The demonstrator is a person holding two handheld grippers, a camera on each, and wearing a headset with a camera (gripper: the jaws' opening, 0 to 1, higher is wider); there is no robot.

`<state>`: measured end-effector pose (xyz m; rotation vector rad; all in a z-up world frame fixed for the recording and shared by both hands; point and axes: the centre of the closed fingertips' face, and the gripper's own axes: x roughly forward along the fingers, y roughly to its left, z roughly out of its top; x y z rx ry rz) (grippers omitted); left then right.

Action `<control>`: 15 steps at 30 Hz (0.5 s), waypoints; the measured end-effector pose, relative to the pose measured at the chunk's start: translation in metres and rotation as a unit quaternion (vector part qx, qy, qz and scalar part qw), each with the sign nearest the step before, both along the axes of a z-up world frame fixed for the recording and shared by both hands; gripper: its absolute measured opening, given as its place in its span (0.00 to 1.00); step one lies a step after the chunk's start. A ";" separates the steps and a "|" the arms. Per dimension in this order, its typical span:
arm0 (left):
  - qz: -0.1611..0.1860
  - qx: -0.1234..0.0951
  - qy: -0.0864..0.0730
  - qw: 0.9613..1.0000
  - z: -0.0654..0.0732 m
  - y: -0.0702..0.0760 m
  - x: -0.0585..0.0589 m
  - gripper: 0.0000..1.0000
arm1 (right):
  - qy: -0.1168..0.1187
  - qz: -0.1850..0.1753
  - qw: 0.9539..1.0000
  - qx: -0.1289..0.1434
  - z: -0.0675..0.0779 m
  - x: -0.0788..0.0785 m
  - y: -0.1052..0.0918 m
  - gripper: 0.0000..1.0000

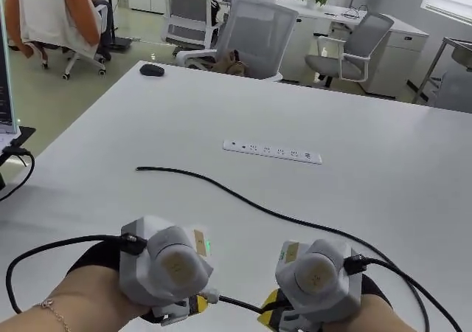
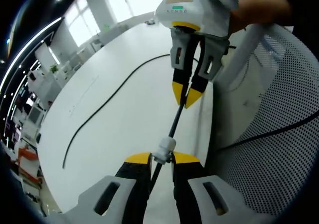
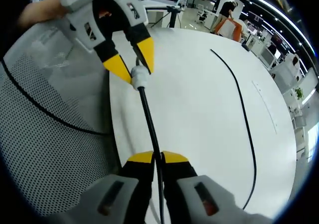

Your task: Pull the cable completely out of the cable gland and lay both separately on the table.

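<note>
A long black cable (image 1: 243, 199) curves across the white table (image 1: 383, 199) and comes back to the near edge. A short stretch of it (image 1: 236, 302) is stretched between the two grippers. My left gripper (image 2: 163, 158) is shut on the small white cable gland (image 2: 164, 148), which is threaded on the cable (image 2: 175, 122). My right gripper (image 3: 158, 158) is shut on the cable (image 3: 148, 119) a short way from the gland (image 3: 139, 76). In the head view the left gripper (image 1: 193, 308) and the right gripper (image 1: 271, 311) face each other just above the table's near edge.
A white power strip (image 1: 272, 152) lies mid-table, and a black mouse (image 1: 152, 70) sits near the far edge. Office chairs (image 1: 254, 37) stand behind the table. A mesh chair back (image 2: 279, 134) is close behind the grippers, beside the table's near edge.
</note>
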<state>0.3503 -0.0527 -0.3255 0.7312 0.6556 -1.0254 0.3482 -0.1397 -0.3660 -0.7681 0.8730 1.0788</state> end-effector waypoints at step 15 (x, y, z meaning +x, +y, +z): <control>0.008 0.002 -0.002 1.000 0.000 0.003 0.002 0.17 | 0.022 -0.057 0.998 -0.007 -0.005 0.003 -0.014 0.20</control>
